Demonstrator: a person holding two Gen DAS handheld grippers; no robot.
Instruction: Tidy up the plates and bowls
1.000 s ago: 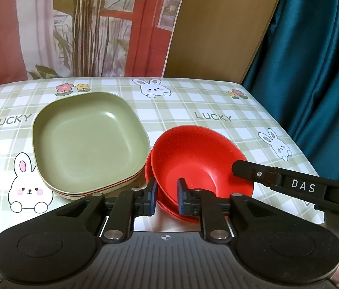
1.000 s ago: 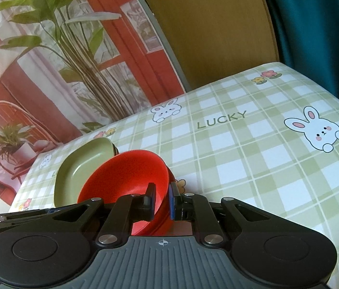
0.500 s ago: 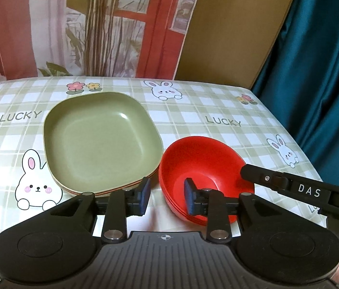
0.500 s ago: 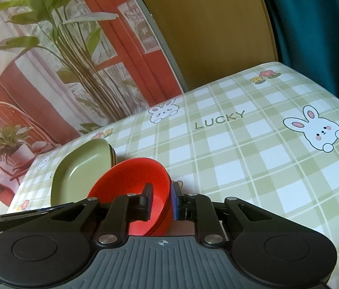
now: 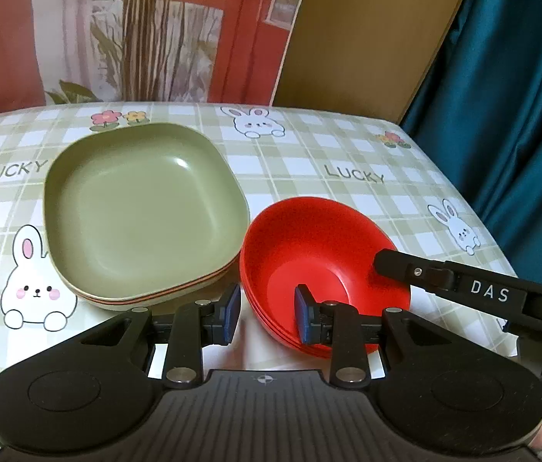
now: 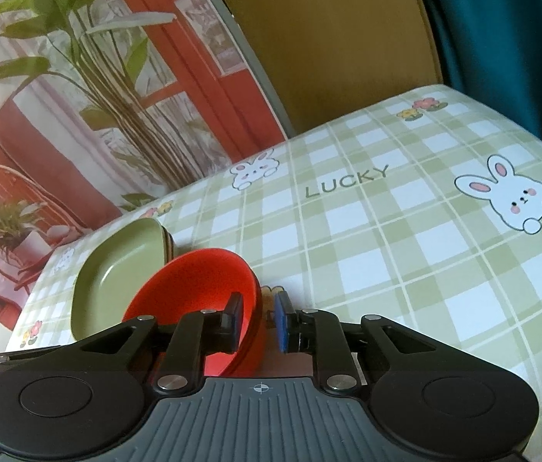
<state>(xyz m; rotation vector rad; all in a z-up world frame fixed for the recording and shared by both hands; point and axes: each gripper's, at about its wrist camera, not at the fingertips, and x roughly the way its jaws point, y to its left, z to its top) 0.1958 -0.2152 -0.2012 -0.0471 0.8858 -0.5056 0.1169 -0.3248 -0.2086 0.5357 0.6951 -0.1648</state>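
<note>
A stack of red bowls (image 5: 321,265) sits on the checked tablecloth, right of a stack of square plates topped by a green one (image 5: 140,208). My left gripper (image 5: 267,313) is open, its jaws astride the near rim of the bowls without touching. My right gripper (image 6: 257,321) is open too, with the right rim of the red bowls (image 6: 198,288) between its pads; one of its fingers (image 5: 425,271) reaches over the bowls in the left wrist view. The green plate stack (image 6: 117,265) lies behind the bowls in the right wrist view.
The table (image 5: 348,161) ends at the right against a teal curtain (image 5: 502,96). A wooden panel (image 5: 367,30) and a printed plant backdrop (image 5: 117,30) stand behind the far edge. Bare tablecloth (image 6: 425,231) lies right of the bowls.
Both grippers have opened and let go of the red bowl's rim. The bowl has settled level on the stack. The left gripper has drawn back and up a little.
</note>
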